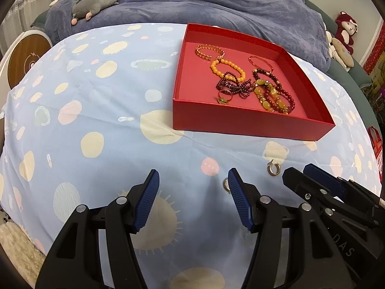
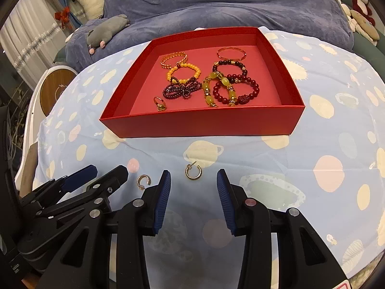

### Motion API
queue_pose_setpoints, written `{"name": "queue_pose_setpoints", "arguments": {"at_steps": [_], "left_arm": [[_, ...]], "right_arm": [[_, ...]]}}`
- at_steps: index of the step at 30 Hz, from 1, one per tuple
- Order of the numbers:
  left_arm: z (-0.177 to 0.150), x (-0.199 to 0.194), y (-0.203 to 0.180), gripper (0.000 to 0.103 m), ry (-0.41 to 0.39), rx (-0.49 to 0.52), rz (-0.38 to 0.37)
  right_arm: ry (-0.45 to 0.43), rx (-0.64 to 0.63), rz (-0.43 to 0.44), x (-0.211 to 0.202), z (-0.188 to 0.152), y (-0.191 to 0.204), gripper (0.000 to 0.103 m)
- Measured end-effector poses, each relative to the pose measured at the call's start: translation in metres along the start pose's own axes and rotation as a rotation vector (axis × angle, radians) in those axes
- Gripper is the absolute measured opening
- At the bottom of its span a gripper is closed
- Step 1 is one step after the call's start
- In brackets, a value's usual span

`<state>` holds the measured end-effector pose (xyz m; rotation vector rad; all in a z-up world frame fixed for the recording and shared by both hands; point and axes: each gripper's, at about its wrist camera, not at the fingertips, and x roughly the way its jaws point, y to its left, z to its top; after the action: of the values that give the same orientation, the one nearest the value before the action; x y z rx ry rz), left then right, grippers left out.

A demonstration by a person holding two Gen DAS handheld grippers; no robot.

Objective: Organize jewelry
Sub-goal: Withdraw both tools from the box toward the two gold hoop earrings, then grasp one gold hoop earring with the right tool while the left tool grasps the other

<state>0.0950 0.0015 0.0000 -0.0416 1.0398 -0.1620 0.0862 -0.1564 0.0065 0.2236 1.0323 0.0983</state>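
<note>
Bracelets and a ring already lie gathered in the red box (image 2: pixel 202 122); two hoop earrings remain on the sheet before it. The right hand-held gripper (image 2: pixel 193 193), jaws apart and empty, frames one earring (image 2: pixel 193 172). The left hand-held gripper (image 1: pixel 193 187), also apart and empty, has the other earring (image 1: pixel 226 186) at its right finger.

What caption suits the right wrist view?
Open right gripper above a hoop earring before the red box of bracelets.

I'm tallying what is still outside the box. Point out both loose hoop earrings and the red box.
Gold hoop earring (image 2: pixel 193 172), right wrist view, its ring.
Second hoop earring (image 2: pixel 144 182), right wrist view, its curve.
Red cardboard box (image 2: pixel 199 126), right wrist view, near wall.
</note>
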Motion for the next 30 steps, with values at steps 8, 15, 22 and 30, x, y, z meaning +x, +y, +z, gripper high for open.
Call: {"name": "queue_pose_setpoints", "arguments": {"at_steps": [8, 15, 22, 30], "left_arm": [[-0.003, 0.007, 0.008, 0.056, 0.019, -0.016, 0.010], [-0.004, 0.008, 0.013, 0.057, 0.025, -0.026, 0.019], [-0.007, 0.008, 0.018, 0.057, 0.030, -0.036, 0.024], [-0.010, 0.007, 0.020, 0.058, 0.032, -0.040, 0.022]], "right_arm": [[0.025, -0.011, -0.007, 0.014, 0.001, 0.002, 0.040], [0.034, -0.023, -0.007, 0.022, 0.004, 0.005, 0.040], [0.042, -0.035, -0.011, 0.027, 0.005, 0.010, 0.039], [0.042, -0.051, -0.029, 0.032, 0.005, 0.011, 0.032]]}}
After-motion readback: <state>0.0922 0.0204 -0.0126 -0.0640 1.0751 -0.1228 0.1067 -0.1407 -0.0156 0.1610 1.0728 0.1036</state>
